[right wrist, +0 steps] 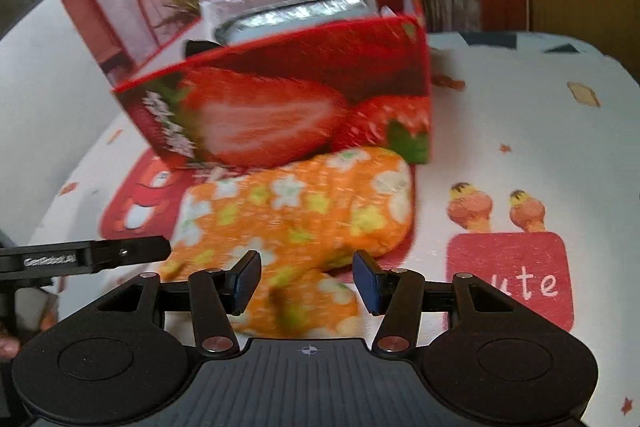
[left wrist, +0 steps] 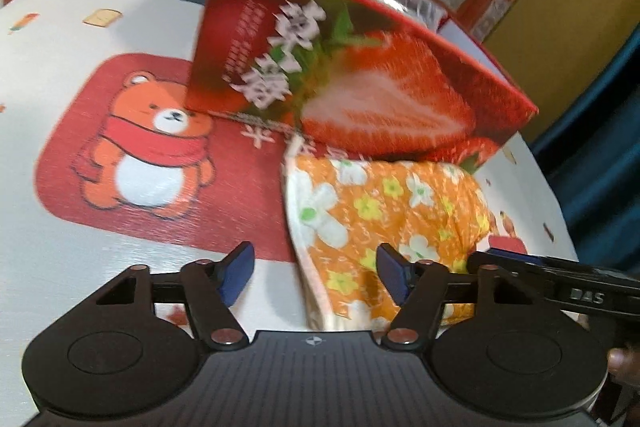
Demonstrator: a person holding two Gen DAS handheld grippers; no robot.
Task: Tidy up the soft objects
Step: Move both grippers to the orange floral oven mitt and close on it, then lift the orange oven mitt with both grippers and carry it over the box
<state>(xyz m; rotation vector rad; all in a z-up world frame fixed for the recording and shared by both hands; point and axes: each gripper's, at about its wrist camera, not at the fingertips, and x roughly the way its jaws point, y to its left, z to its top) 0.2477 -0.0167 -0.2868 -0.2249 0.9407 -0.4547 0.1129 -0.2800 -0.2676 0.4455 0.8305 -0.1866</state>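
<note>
Orange flowered cloth bundle (right wrist: pixel 296 219) lies on my bear-print tablecloth (left wrist: pixel 100 247), just in front of the strawberry box (left wrist: pixel 360 79). My left gripper (left wrist: pixel 316 275) and right gripper (right wrist: pixel 306 283) both gape over it, gripping nothing.

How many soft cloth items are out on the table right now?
1: the orange floral cloth lies on the table in front of the strawberry box, between both grippers. Others may be hidden inside or behind the box.

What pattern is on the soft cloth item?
Orange cloth with white and yellow flowers; clearest in the right wrist view.
</note>
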